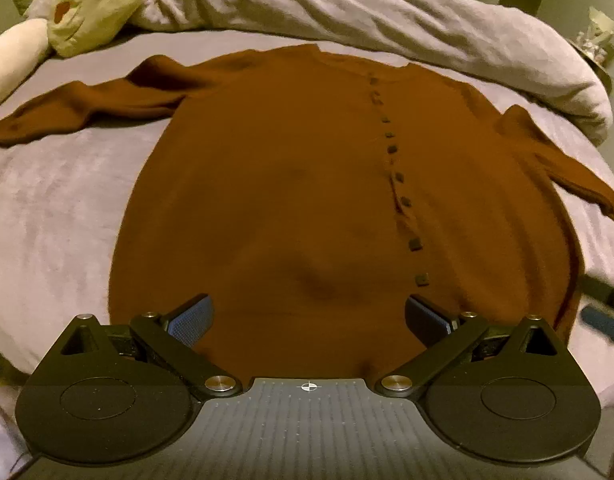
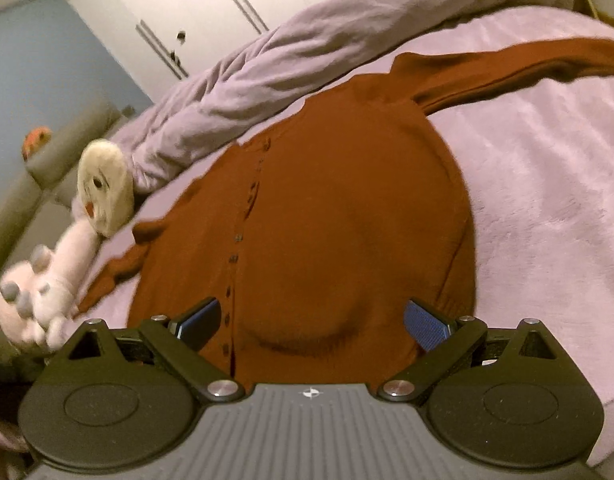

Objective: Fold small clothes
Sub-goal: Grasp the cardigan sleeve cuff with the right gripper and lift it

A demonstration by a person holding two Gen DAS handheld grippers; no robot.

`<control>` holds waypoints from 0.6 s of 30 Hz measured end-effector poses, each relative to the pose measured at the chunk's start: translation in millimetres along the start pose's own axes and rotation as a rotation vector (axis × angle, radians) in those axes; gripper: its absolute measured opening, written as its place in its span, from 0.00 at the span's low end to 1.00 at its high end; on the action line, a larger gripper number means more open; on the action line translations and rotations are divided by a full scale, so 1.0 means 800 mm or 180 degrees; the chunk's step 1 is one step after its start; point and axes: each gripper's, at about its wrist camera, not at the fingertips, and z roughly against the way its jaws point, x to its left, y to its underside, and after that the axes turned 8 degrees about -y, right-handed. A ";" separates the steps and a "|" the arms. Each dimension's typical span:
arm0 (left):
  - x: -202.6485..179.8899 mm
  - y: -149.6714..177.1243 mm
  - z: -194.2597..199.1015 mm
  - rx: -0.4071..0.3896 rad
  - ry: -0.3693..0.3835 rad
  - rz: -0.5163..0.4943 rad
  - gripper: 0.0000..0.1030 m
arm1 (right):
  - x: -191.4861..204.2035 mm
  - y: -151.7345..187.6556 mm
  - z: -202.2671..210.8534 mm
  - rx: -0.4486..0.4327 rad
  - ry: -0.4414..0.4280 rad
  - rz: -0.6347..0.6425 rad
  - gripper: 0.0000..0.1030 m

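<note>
Your left gripper (image 1: 309, 316) is spread wide with nothing between its blue pads, poised over the hem of the rust-brown knitted button-front cardigan (image 1: 291, 184). Your right gripper (image 2: 311, 322) is just as wide and equally empty, above the same hem (whether either touches the knit, you cannot tell). The cardigan lies flat, front up, on the pale lilac fleecy bedspread (image 1: 55, 208), its long axis running from you toward the neckline, sleeves out to either side. A cream plush toy (image 1: 95, 4) lies beyond the left sleeve.
</note>
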 end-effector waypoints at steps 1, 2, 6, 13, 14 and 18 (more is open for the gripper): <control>0.001 -0.001 -0.001 0.0011 -0.0019 -0.0003 1.00 | -0.012 -0.009 0.005 -0.0080 -0.0031 -0.0091 0.93; 0.001 -0.001 -0.002 0.0014 -0.0048 -0.0009 1.00 | -0.025 -0.019 0.011 -0.0182 -0.0015 -0.0171 0.89; 0.002 -0.007 -0.007 0.0027 -0.0124 -0.0004 1.00 | -0.104 -0.083 0.054 -0.0800 0.0269 -0.0485 0.73; -0.008 -0.017 -0.018 0.0078 -0.0296 -0.0005 1.00 | -0.297 -0.177 0.124 -0.1764 0.0843 -0.1702 0.32; -0.011 -0.019 -0.020 0.0082 -0.0312 -0.0015 1.00 | -0.314 -0.183 0.127 -0.1831 0.0869 -0.1822 0.32; -0.021 -0.026 -0.028 0.0119 -0.0353 -0.0057 1.00 | -0.371 -0.193 0.121 -0.1934 0.0823 -0.2303 0.32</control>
